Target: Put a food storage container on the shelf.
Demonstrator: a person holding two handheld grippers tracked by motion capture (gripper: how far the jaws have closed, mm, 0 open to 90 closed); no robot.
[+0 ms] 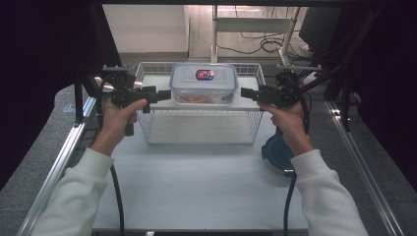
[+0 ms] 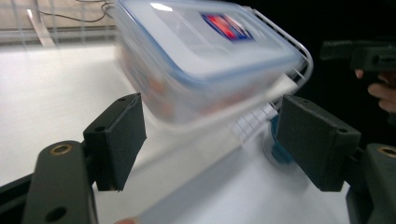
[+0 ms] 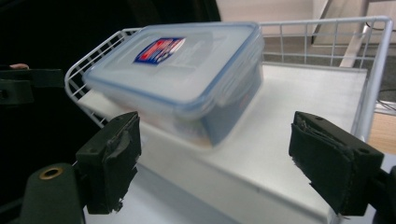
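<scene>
A clear plastic container [image 1: 203, 82] with a blue-rimmed lid and a red and blue label rests on the white top shelf [image 1: 248, 103] of a wire rack [image 1: 201, 118]. My left gripper [image 1: 166, 95] hovers just off the container's left end, jaws open and empty. Just off its right end my right gripper [image 1: 244, 92] is held the same way, also open and empty. In the left gripper view the container [image 2: 205, 51] lies beyond the spread jaws of my left gripper [image 2: 210, 135]. In the right gripper view the container [image 3: 182, 88] sits ahead of my right gripper [image 3: 233, 163], untouched.
A dark blue round object [image 1: 277, 152] lies on the white table [image 1: 196, 187] beside the rack's right front corner, under my right forearm. The rack's wire rim [image 3: 327, 22] rises around the shelf. Metal rails [image 1: 64, 157] border the table.
</scene>
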